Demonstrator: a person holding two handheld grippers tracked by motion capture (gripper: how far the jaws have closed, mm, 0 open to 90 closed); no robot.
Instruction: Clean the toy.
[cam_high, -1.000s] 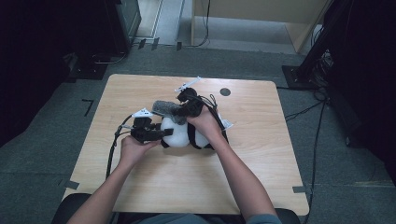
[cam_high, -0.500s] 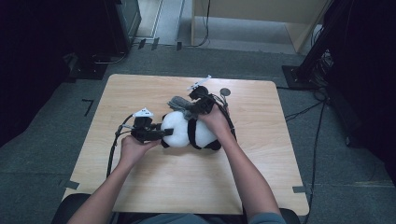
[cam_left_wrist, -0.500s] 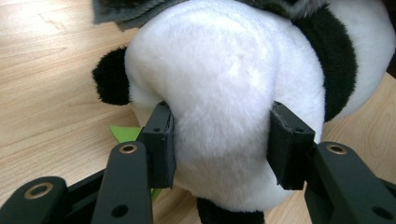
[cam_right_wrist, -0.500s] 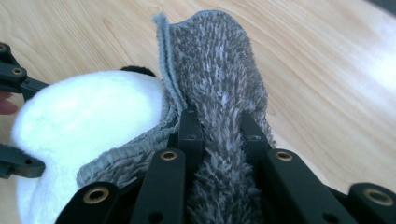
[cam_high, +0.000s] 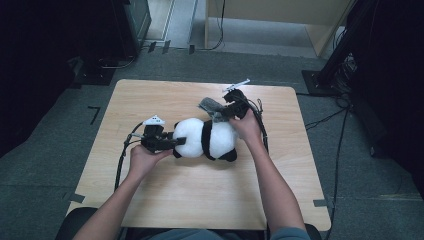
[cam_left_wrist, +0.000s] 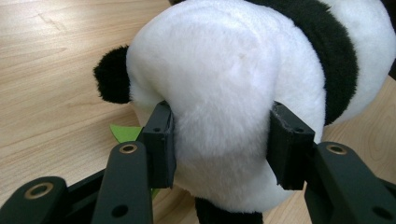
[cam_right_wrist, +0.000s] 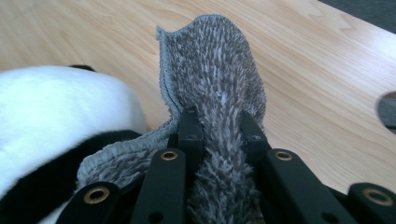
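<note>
**One panda, one cloth**

High view: one plush black-and-white panda (cam_high: 205, 139) lies mid-counter (cam_high: 165, 200) between my two claws.

Left claw view: my left claw (cam_left_wrist: 222, 144) squeezes its soft round white head.

Right claw view: my right claw (cam_right_wrist: 218, 135) pinches one shaggy grey cloth (cam_right_wrist: 215, 88).

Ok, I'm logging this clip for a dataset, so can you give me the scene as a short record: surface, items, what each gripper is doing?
surface: wooden table
toy: plush panda, lying on the table
cloth: grey cloth, bunched, lifted beside the panda
left gripper: shut on the panda's white head, jaws pressing into the plush
right gripper: shut on the cloth
other: green scrap under the panda
</note>
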